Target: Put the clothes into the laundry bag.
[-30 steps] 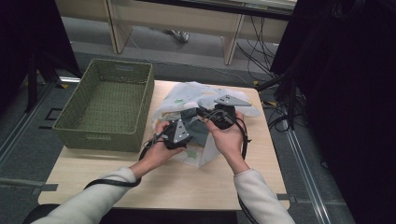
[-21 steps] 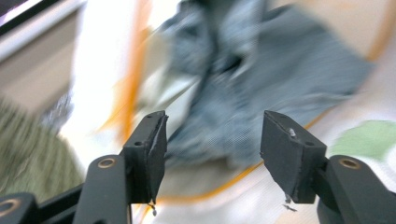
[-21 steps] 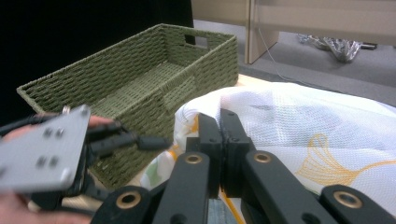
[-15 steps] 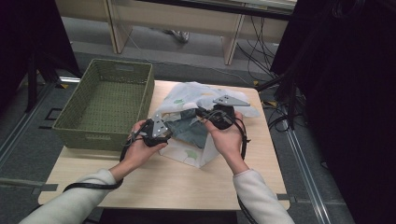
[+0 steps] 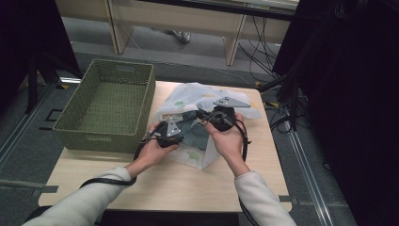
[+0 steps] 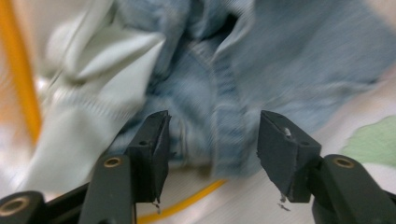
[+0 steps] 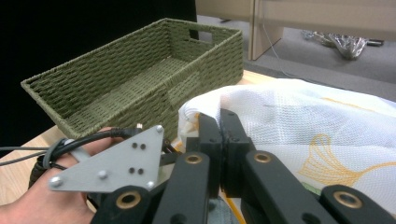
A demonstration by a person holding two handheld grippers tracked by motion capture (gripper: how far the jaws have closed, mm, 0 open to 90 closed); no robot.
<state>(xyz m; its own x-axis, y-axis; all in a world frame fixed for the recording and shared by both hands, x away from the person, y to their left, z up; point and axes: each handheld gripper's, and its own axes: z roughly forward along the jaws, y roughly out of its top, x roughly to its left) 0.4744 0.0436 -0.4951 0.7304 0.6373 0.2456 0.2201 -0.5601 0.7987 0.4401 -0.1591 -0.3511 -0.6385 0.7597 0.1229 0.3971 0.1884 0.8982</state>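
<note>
A white mesh bag [image 5: 197, 96] printed with yellow and green leaves lies on the table, and a blue denim garment [image 5: 193, 133] shows at its mouth. My left gripper [image 5: 181, 124] is at the bag's left side. In the left gripper view it [image 6: 212, 135] stands open, with the denim garment [image 6: 224, 79] just ahead between the jaws and pale bag fabric [image 6: 93, 60] to the left. My right gripper [image 5: 203, 114] points left over the bag. In the right gripper view it [image 7: 219, 116] is shut at the rim of the mesh bag [image 7: 299, 121].
An olive woven basket [image 5: 94, 139] with nothing in it stands at the table's left; the right gripper view shows the basket [image 7: 116, 60] beyond the left hand and the left gripper's grey plate [image 7: 116, 163]. Bare wooden table [image 5: 188, 183] lies in front. Cables trail on the floor at right.
The left gripper drew back to the left, away from the bag, then came in again toward the denim. The right gripper has stayed in place over the bag.
</note>
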